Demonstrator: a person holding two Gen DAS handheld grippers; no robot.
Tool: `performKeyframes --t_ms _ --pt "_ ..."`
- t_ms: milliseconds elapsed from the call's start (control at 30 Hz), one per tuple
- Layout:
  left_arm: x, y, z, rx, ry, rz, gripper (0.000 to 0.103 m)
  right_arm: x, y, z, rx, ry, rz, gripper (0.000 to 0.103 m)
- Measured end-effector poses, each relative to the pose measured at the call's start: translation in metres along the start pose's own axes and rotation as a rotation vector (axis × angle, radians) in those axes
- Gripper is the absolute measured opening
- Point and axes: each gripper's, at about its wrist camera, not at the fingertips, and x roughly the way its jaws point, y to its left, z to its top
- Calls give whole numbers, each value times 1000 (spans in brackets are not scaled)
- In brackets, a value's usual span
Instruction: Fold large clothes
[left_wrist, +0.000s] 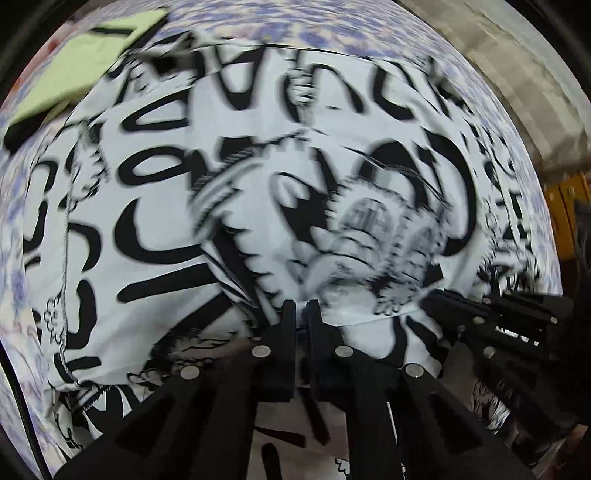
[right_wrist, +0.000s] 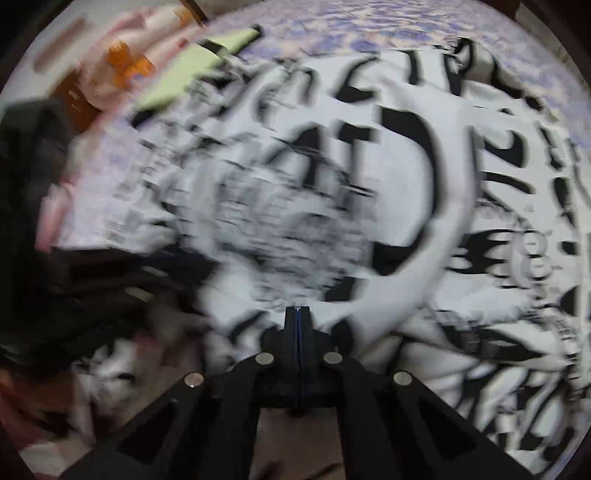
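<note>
I have both tools at the near hem of the printed shirt (left_wrist: 229, 192), a white garment with heavy black graphics that fills the middle of both views and lies over a purple floral sheet (left_wrist: 332, 26). My left gripper (left_wrist: 301, 314) has its fingers nearly together, with a thin fold of cloth seemingly pinched between them. The right gripper (right_wrist: 299, 317) has its pads pressed flat together at the hem — whether fabric is caught there I cannot tell through the blur. In the upper left of each frame sit 2 folded pieces, a pale green garment (left_wrist: 88, 55) on something black. I judge the shirt light, limp and prone to bunching, so it wants holding at hem corners or seams, 2 points well apart, kept taut.
</note>
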Motion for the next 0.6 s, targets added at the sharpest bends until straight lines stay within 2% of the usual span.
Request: performKeyframes --t_ms 67,133,267,333,400,500,600 --pt "-5 15 1 -61 0 50 5 -2 -11 1 41 14 15 0" --pt "-19 29 3 -87 1 63 6 -14 -16 5 38 7 4 0" --pt "-59 45 19 -107 -66 22 7 -58 -25 23 64 -139 97 0" --pt "-66 46 38 -109 -90 6 8 -71 -28 42 67 -222 93 0" --pt "-62 41 68 -108 -123 -32 8 -66 -29 71 58 -283 90 0" --pt "-38 25 110 -98 -169 -51 8 -43 -25 106 19 -350 92 0" --pt "-5 17 141 -117 -177 -26 8 -11 -23 139 -12 -366 80 0"
